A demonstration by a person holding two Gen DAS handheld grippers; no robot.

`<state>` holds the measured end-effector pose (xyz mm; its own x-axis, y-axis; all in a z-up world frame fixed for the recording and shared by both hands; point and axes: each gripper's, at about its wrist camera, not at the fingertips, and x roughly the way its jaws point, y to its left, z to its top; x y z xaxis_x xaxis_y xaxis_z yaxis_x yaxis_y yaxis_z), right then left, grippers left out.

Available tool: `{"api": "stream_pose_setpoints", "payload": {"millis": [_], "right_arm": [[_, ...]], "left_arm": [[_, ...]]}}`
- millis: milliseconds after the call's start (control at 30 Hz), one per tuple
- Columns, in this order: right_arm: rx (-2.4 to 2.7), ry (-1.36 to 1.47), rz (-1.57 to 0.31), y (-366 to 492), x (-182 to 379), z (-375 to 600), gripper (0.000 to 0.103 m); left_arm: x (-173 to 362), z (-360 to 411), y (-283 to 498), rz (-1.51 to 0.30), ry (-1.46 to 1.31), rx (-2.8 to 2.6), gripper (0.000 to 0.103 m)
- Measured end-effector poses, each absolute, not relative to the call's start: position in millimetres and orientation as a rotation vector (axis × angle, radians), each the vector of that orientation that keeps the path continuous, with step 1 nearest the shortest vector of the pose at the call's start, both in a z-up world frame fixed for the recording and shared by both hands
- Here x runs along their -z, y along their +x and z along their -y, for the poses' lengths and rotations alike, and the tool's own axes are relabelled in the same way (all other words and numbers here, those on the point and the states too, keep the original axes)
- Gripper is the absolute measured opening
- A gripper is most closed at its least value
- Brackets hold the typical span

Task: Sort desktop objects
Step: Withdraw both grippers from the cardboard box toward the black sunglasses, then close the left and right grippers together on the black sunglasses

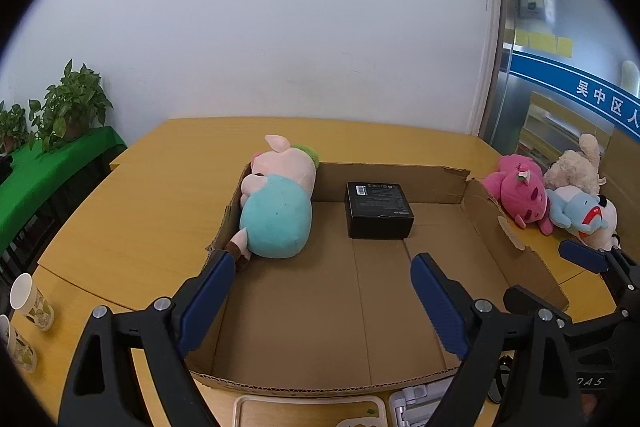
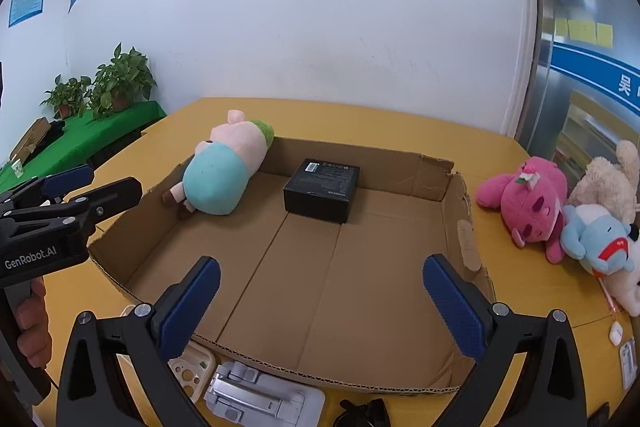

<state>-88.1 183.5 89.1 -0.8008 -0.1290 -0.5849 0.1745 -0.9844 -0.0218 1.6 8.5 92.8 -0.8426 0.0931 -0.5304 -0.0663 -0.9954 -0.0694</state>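
Observation:
A shallow cardboard tray [image 1: 516, 227] [image 2: 464, 223] lies on the yellow table. Inside it, a pig plush in a teal shirt [image 1: 278, 203] [image 2: 218, 175] leans on the far left corner, and a black box [image 1: 378, 209] [image 2: 322, 189] sits at the back middle. A pink plush [image 1: 518, 189] [image 2: 524, 203], a blue plush [image 1: 576, 209] [image 2: 600, 239] and a cream plush [image 1: 574, 163] [image 2: 608, 183] lie on the table right of the tray. My left gripper [image 1: 322, 269] and my right gripper [image 2: 322, 273] are open and empty over the tray's near part.
Near the tray's front edge lie a grey folding stand [image 2: 256, 397] [image 1: 416, 401], a cream phone case [image 2: 192, 373] and a white tray [image 1: 308, 411]. Paper cups [image 1: 32, 301] stand at the left. Small white items [image 2: 624, 351] lie at the right. Potted plants [image 1: 72, 103] stand on a green table.

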Motion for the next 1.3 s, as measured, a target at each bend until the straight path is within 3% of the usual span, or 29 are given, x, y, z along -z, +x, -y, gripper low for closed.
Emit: {"api": "stream_pose_setpoints", "payload": {"millis": [433,700,800,900,933,1000,1133,1200,1300], "right_arm": [[2.894,0.894,-0.144,-71.8,-87.6,-196.0,0.103],[2.826,0.936,0.056,-11.3,-55.7,-273.0,0.103],[2.754,1.088,0.204,5.5,-29.5,-302.1,0.103],[2.738,1.226,0.220,16.8,-11.6,-311.0,0.101],[2.726,1.264,0.208,18.0,-7.5,-310.4,0.098],[2.652,1.333,0.153,16.5,0.3,-302.2,0.083],[2.576,1.388,0.001,12.8,11.1,-275.2,0.066],[2.557,1.421,-0.007,11.3,17.6,-269.7,0.043],[2.502,1.489,0.080,10.4,30.2,-273.0,0.018]], "left_arm": [[-84.3,-13.7,-0.7,0.099,-0.901,-2.862,0.090],[-40.8,-62.6,-1.8,0.140,-1.097,-2.557,0.090],[-24.9,-86.1,-2.0,0.153,-1.164,-2.420,0.090],[-17.1,-109.8,4.3,0.065,-1.158,-2.403,0.090],[-16.9,-116.8,6.1,0.016,-1.149,-2.410,0.090],[-17.1,-126.3,7.7,-0.016,-1.150,-2.379,0.090],[-25.4,-129.2,13.0,0.002,-1.140,-2.345,0.090],[-30.4,-129.1,18.2,0.029,-1.125,-2.313,0.090],[-32.0,-137.2,26.1,0.054,-1.118,-2.206,0.090]]}}
